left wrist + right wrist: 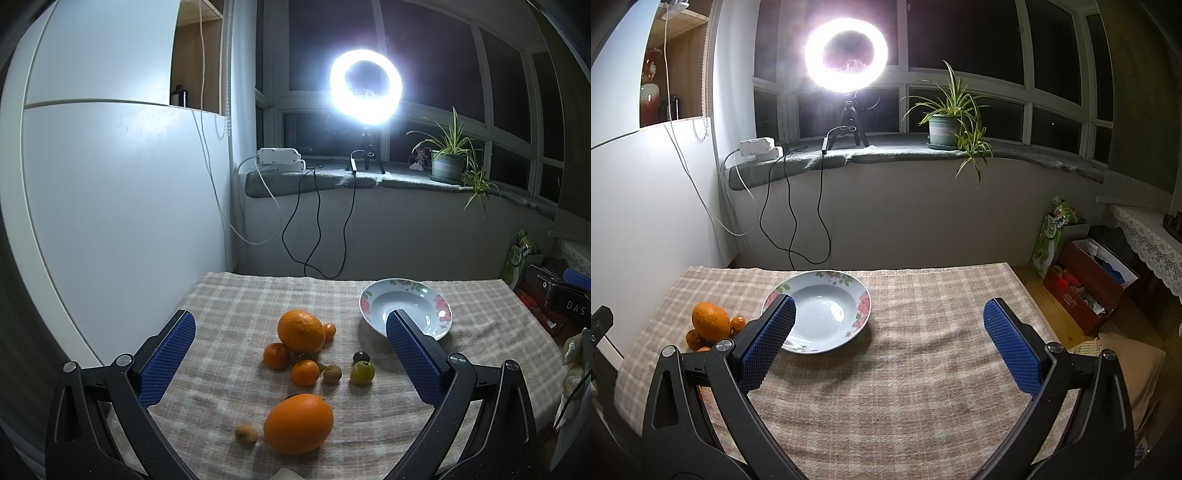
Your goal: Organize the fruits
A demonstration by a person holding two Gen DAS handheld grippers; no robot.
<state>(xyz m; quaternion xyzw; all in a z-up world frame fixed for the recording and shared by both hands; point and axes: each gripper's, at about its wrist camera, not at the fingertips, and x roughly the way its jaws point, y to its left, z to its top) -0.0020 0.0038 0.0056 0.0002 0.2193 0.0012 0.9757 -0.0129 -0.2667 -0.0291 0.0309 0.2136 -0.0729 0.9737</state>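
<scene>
Fruit lies loose on the beige-and-tan checked tablecloth (229, 295), grouped to the left of the white shallow plate with a pink floral rim (405, 306).

Left gripper (291, 354): both blue textured pads are spread wide apart and hold nothing. It hovers above the cloth, with the fruit group showing between its fingers.

Fruit layout, left wrist view:
- Large round orange (301, 331) at the far side of the group.
- Small mandarin (329, 330) touching its right side.
- Second small mandarin (276, 356) at its lower left.
- Third small mandarin (305, 373) just nearer the camera.
- Small brown round fruit (332, 373) beside the third mandarin.
- Yellow-green round fruit (362, 372) to the right of that, with a dark purple round fruit (361, 356) just behind it.
- Large oval orange (298, 423) nearest the camera, set apart from the cluster.
- Small tan round fruit (246, 434) just to its left.

Right gripper (889, 339): both blue pads are likewise spread wide and hold nothing. It hovers over bare cloth to the right of the plate; its left finger overlaps the plate's near-left rim in the right wrist view. No fruit lies in the plate.

Lit ring light on a small tripod (846, 55) and a potted spider plant (945, 125) stand on the windowsill behind the table.
</scene>
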